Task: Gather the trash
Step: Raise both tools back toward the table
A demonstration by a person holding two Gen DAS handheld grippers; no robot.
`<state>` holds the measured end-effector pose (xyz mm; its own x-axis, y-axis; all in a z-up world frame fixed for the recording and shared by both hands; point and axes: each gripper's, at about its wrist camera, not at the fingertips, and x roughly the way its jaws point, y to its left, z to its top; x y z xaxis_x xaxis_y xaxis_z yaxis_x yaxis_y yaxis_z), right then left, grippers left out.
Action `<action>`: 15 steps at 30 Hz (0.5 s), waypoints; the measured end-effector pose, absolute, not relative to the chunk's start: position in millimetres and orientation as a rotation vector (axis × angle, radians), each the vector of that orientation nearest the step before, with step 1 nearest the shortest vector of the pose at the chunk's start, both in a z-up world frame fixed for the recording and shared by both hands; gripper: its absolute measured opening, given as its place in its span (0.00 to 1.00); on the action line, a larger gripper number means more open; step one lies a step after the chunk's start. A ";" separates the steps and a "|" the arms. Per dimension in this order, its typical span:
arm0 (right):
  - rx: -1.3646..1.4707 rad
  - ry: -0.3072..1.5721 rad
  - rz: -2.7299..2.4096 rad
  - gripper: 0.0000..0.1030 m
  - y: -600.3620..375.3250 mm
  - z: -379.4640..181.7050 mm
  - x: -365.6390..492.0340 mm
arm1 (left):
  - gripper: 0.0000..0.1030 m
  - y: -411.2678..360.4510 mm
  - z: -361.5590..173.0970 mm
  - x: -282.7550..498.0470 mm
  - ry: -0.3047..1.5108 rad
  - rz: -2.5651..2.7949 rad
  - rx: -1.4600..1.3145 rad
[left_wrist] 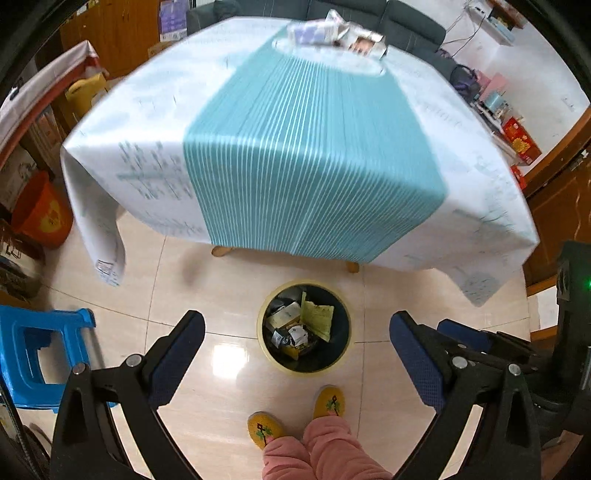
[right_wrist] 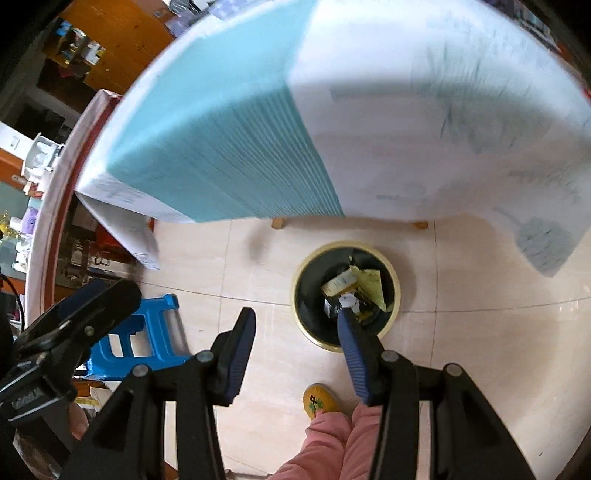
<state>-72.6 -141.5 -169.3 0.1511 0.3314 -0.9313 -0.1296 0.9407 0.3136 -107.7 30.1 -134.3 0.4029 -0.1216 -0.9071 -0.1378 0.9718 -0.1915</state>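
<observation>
A round bin (left_wrist: 341,341) with a yellow rim and black liner stands on the floor in front of the table; it holds crumpled paper, a small carton and a yellow sheet. It also shows in the right wrist view (right_wrist: 394,291). My left gripper (left_wrist: 297,328) is open and empty, held high above the bin. My right gripper (right_wrist: 297,317) is open and empty, above the bin's left side. Crumpled wrappers and printed paper (left_wrist: 338,33) lie at the far end of the table.
The table wears a white cloth with a teal striped band (left_wrist: 306,147). A blue plastic stool (left_wrist: 40,354) stands left of the bin. An orange bucket (left_wrist: 40,210) sits at far left. The person's yellow slippers (left_wrist: 328,402) and pink trousers are just below the bin.
</observation>
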 end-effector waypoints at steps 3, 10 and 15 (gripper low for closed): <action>0.163 1.341 0.338 0.45 -140.2 -135.0 -78.7 | 0.96 29.6 -107.6 -114.0 1.134 0.004 -0.239; 0.134 1.231 0.369 0.45 -137.0 -61.6 -88.2 | 0.96 26.8 -45.6 -125.5 1.093 -0.015 -0.211; 0.151 1.181 0.360 0.45 -141.4 -20.1 -91.1 | 0.96 21.8 -3.9 -128.6 1.040 -0.036 -0.159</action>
